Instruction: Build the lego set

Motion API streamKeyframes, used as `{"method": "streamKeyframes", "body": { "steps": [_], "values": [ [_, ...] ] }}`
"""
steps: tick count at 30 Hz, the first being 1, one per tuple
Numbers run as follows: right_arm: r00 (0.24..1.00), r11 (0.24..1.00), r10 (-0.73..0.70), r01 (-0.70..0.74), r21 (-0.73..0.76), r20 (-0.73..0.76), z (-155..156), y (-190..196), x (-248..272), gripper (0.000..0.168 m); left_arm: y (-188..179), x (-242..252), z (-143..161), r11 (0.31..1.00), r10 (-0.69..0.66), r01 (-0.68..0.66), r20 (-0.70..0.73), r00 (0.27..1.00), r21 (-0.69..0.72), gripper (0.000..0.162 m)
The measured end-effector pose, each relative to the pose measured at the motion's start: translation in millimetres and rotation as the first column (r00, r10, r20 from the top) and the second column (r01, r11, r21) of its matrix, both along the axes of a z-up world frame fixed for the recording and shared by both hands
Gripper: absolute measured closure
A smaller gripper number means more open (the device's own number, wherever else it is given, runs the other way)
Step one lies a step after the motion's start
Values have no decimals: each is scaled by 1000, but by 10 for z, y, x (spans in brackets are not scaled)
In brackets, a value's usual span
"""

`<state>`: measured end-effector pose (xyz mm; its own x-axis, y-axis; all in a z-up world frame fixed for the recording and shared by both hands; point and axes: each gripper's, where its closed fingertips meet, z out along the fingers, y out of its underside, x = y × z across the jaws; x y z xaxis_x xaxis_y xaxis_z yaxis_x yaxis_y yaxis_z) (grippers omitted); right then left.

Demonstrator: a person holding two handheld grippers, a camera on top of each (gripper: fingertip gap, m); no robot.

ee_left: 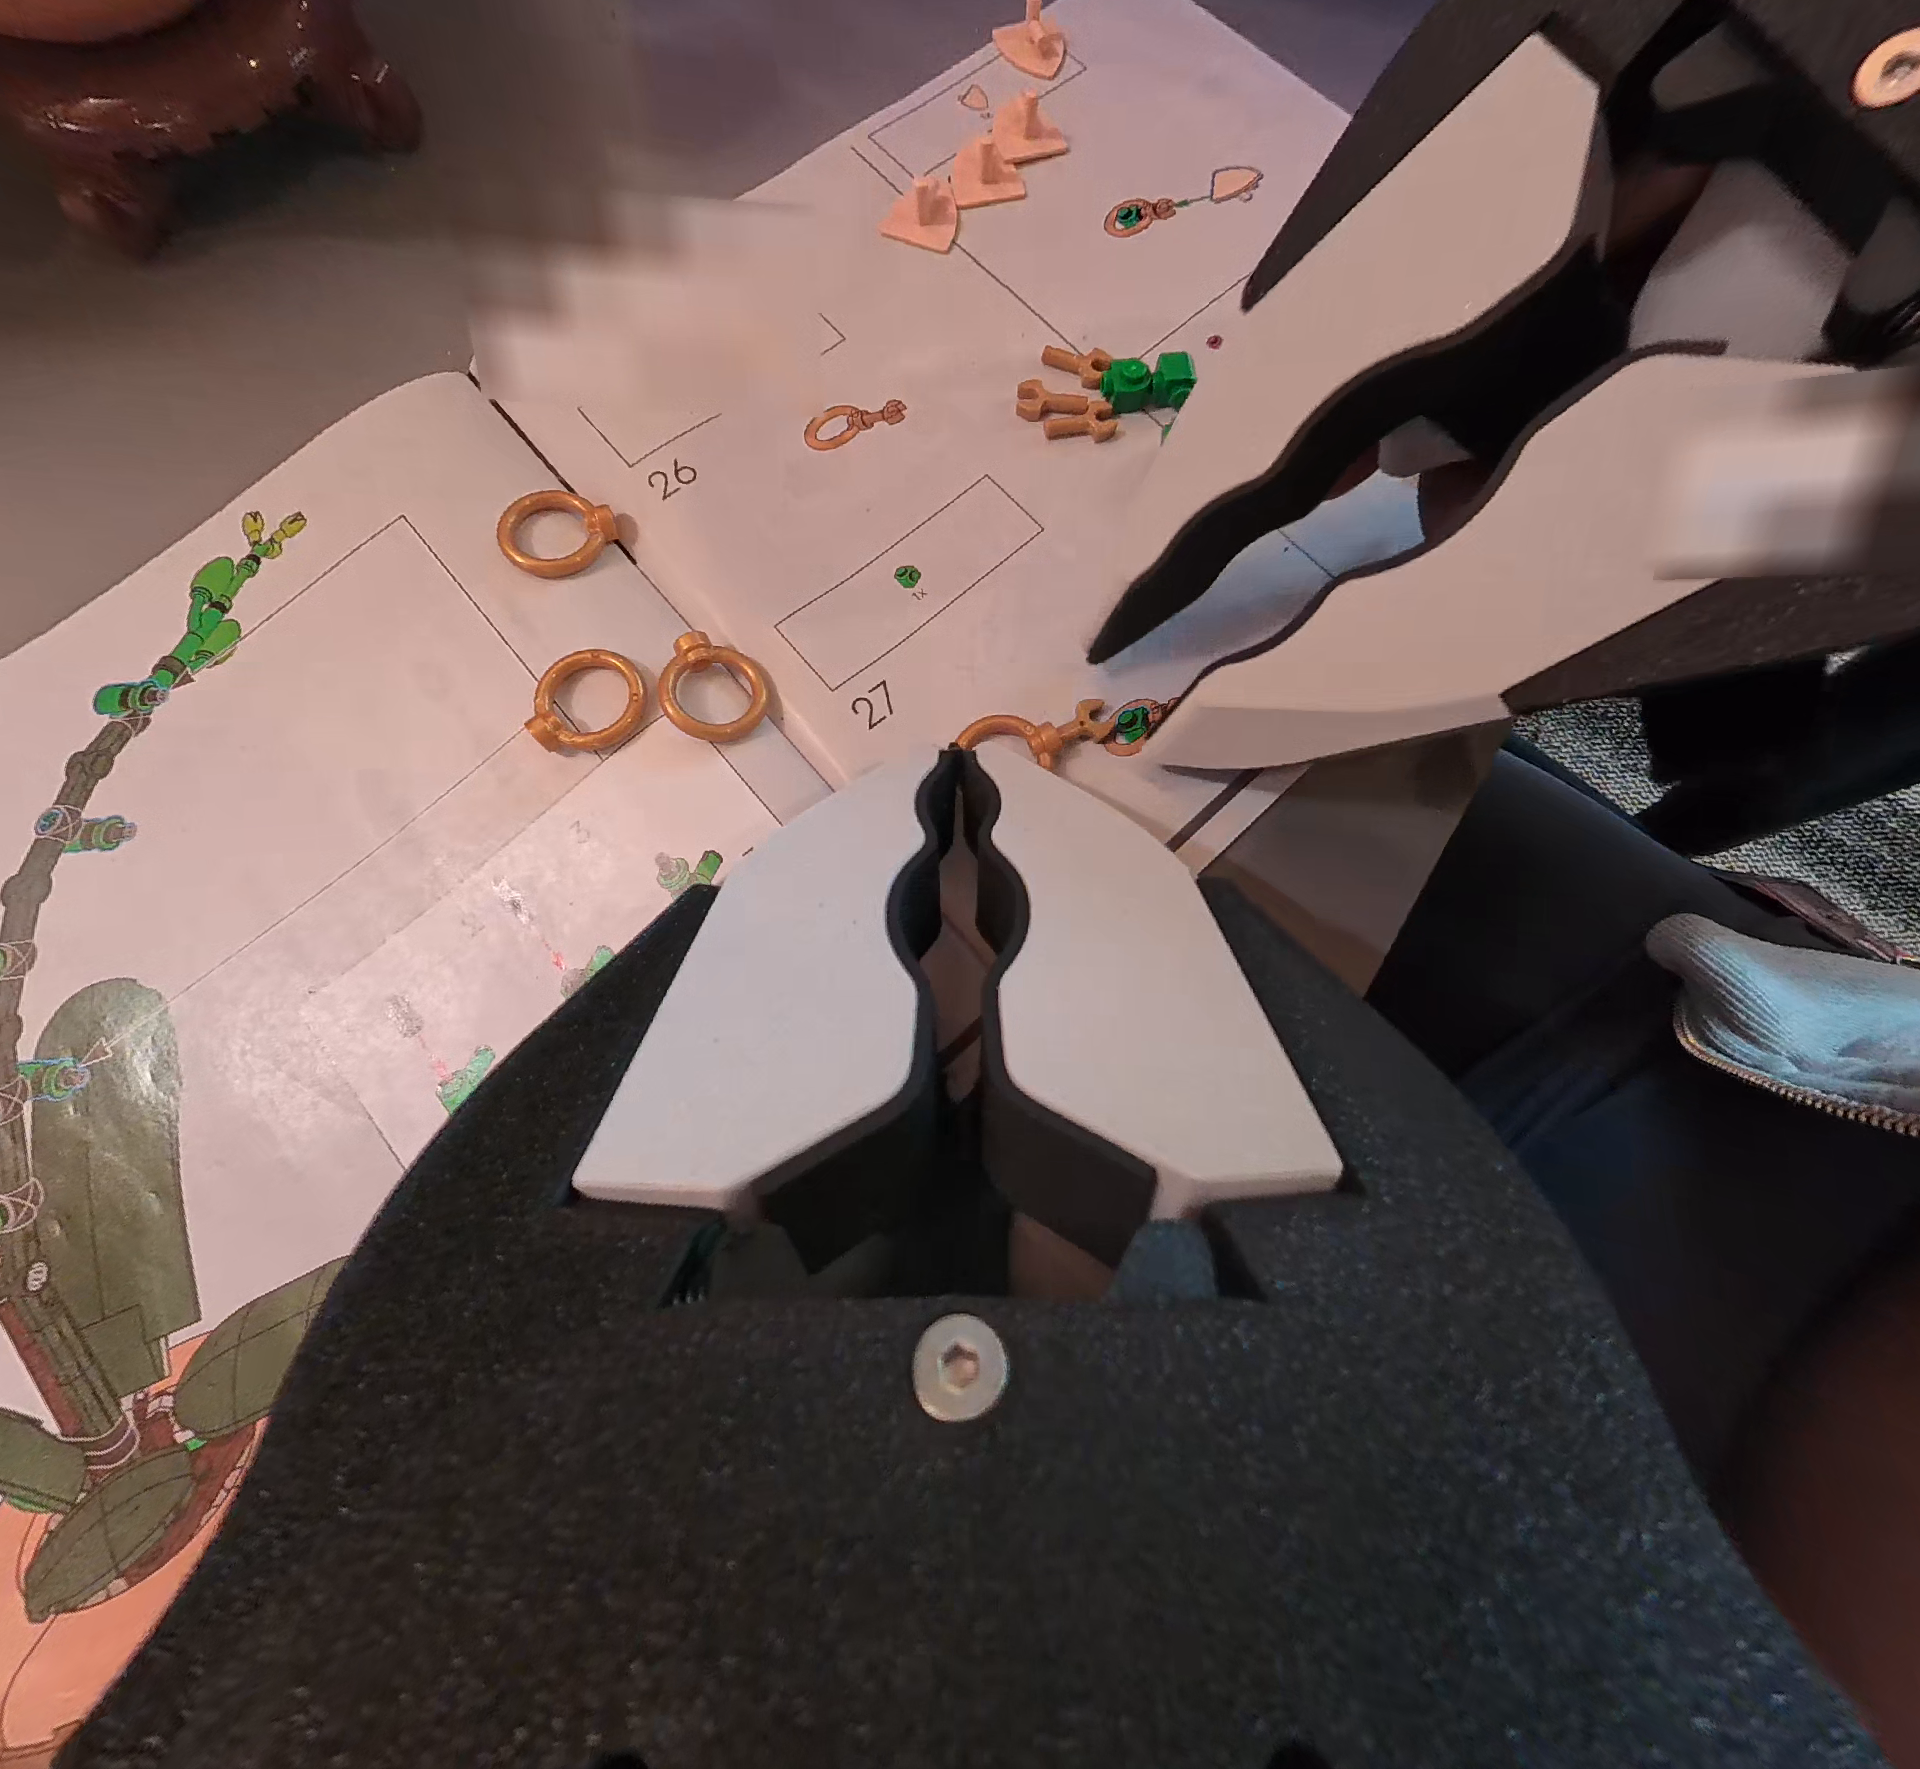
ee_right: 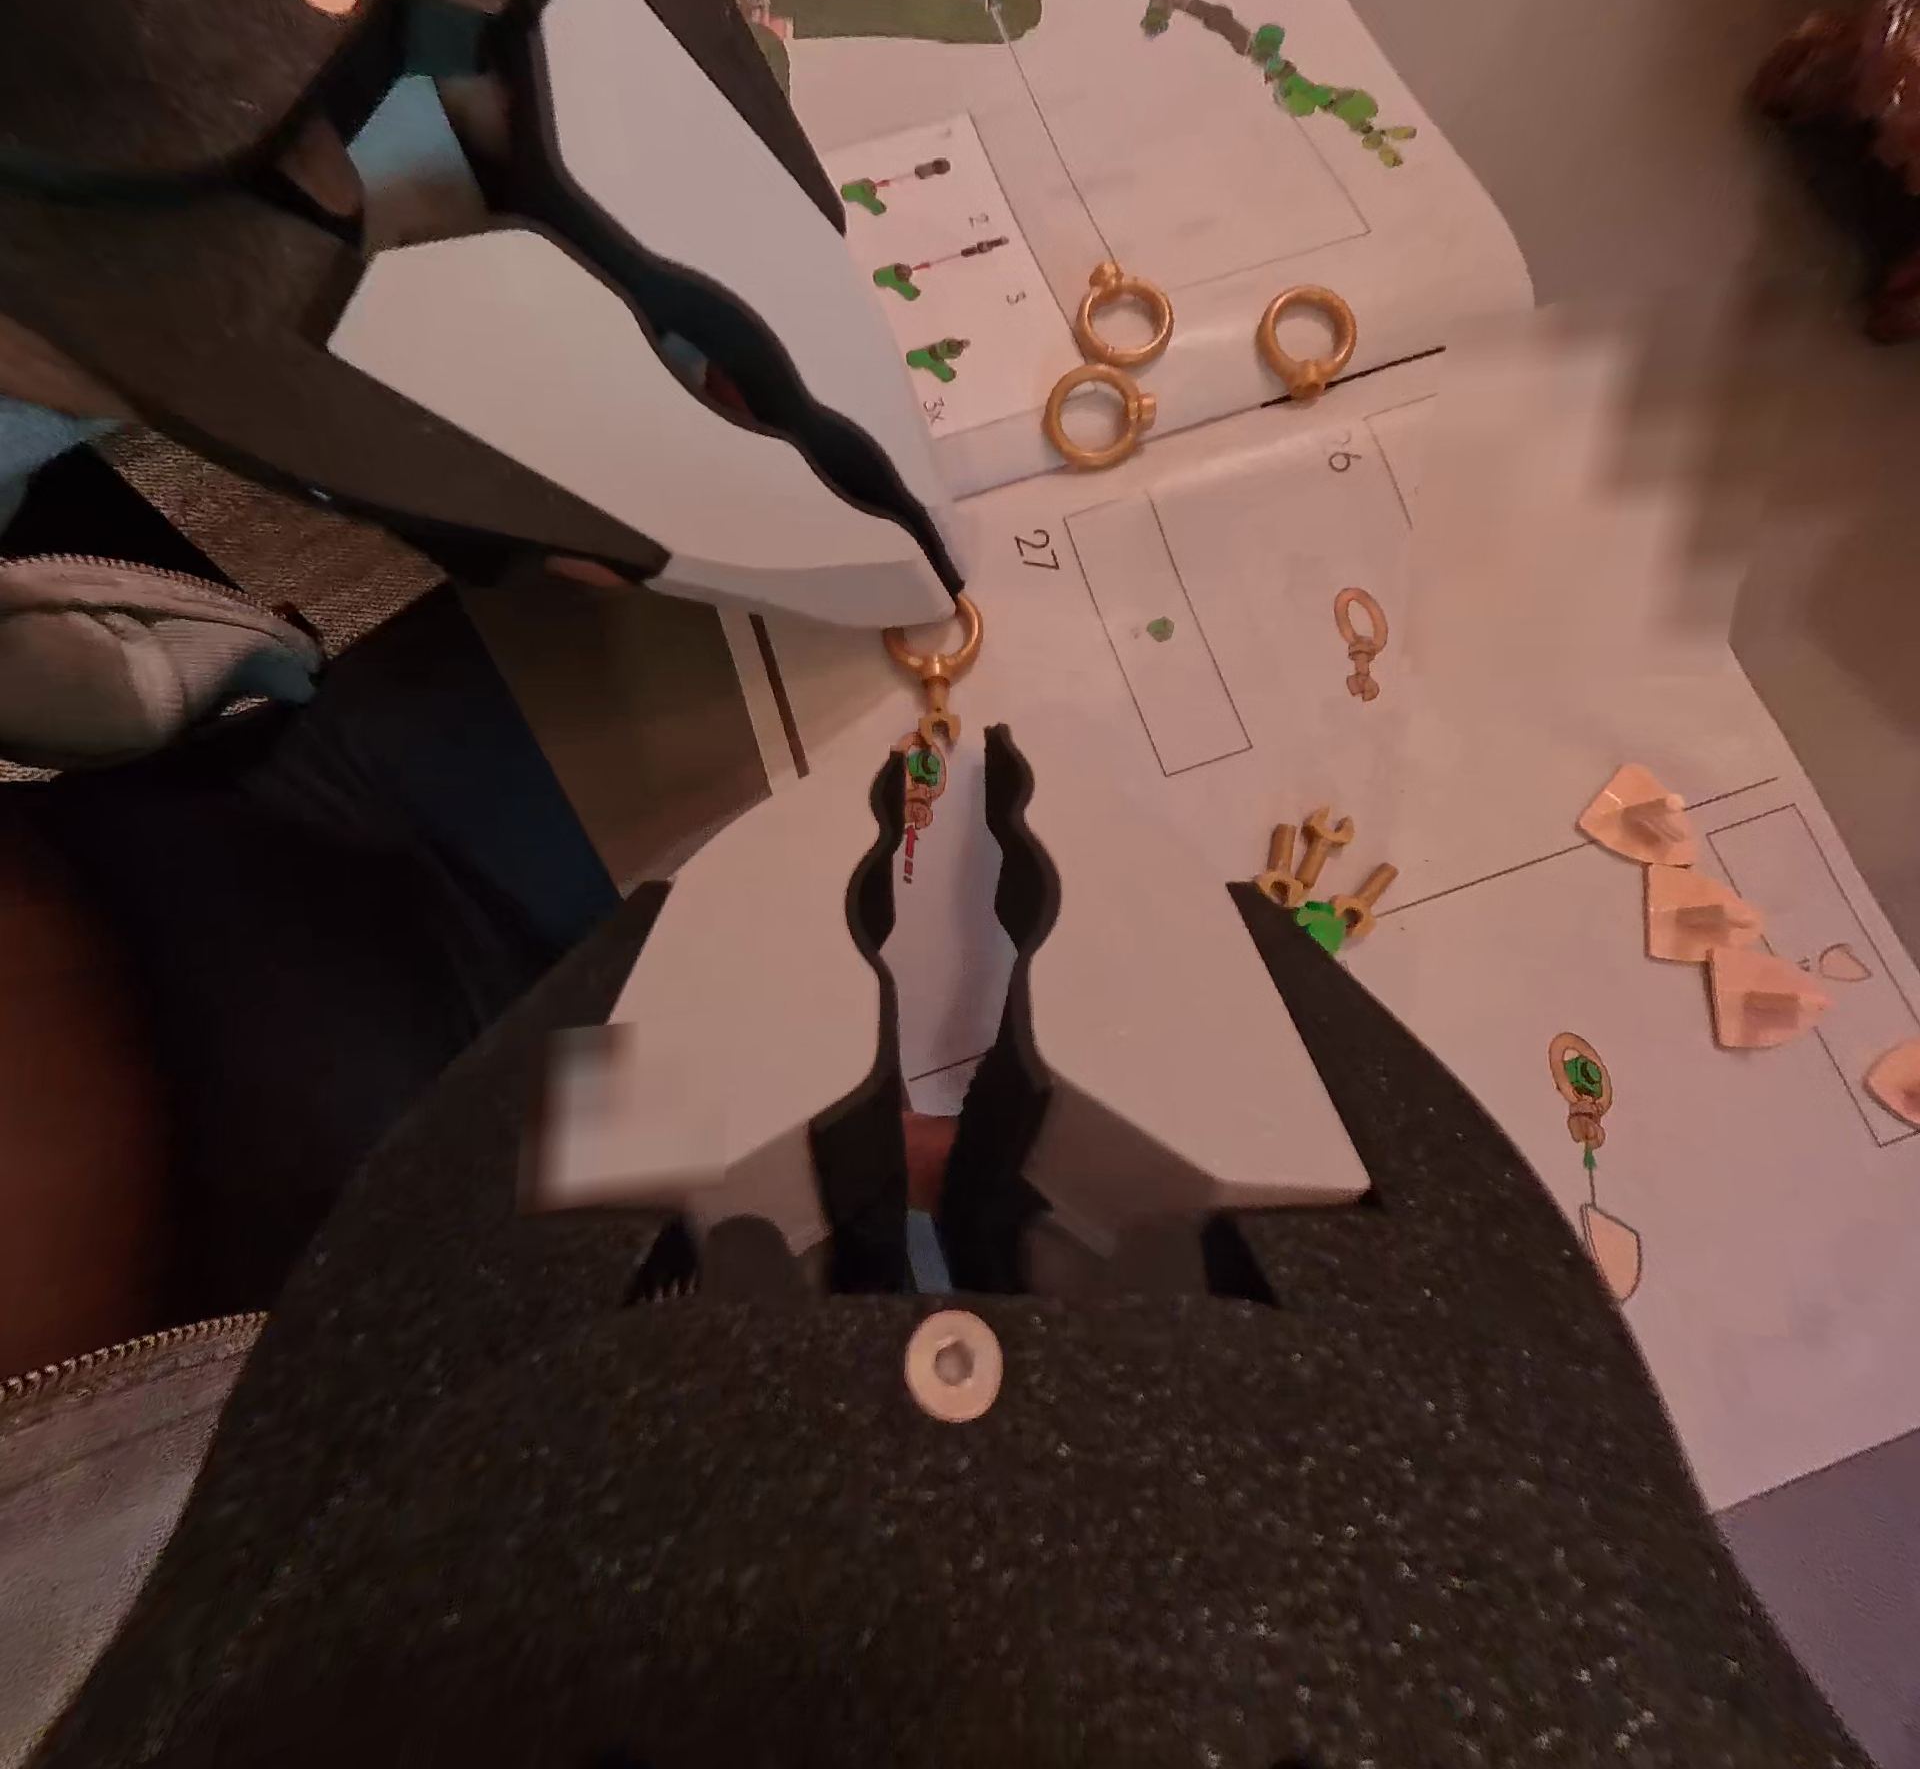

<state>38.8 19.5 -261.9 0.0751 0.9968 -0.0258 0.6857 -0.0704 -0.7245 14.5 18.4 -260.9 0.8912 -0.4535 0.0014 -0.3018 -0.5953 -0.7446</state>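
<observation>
Gold ring-and-clip piece (ee_right: pixel 935 654) above near edge of instruction booklet (ee_left: pixel 727 348) on desk, ring pinched in closed left gripper (ee_left: pixel 961 758), right gripper (ee_right: pixel 943 748) slightly parted, empty, tips just beside clip end, three loose gold rings (ee_left: pixel 608 696) at booklet fold.

Right gripper (ee_right: pixel 940 745) parted, nothing between its fingers, tips just short of the gold ring-and-clip piece (ee_right: pixel 935 654). Left gripper (ee_right: pixel 951 592) pinches that piece's ring. Beyond the piece, on the open instruction booklet (ee_right: pixel 1475 680), lie three gold rings (ee_right: pixel 1124 319).
</observation>
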Motion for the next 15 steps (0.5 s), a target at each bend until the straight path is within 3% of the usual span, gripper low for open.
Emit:
{"method": "streamKeyframes", "body": {
  "steps": [15],
  "values": [
    [999, 999, 32, -32, -30, -20, -15, -10, -62, 163, -1, 3, 2, 999, -26, 30, -86, 996, 44, 161]
  ]
}}
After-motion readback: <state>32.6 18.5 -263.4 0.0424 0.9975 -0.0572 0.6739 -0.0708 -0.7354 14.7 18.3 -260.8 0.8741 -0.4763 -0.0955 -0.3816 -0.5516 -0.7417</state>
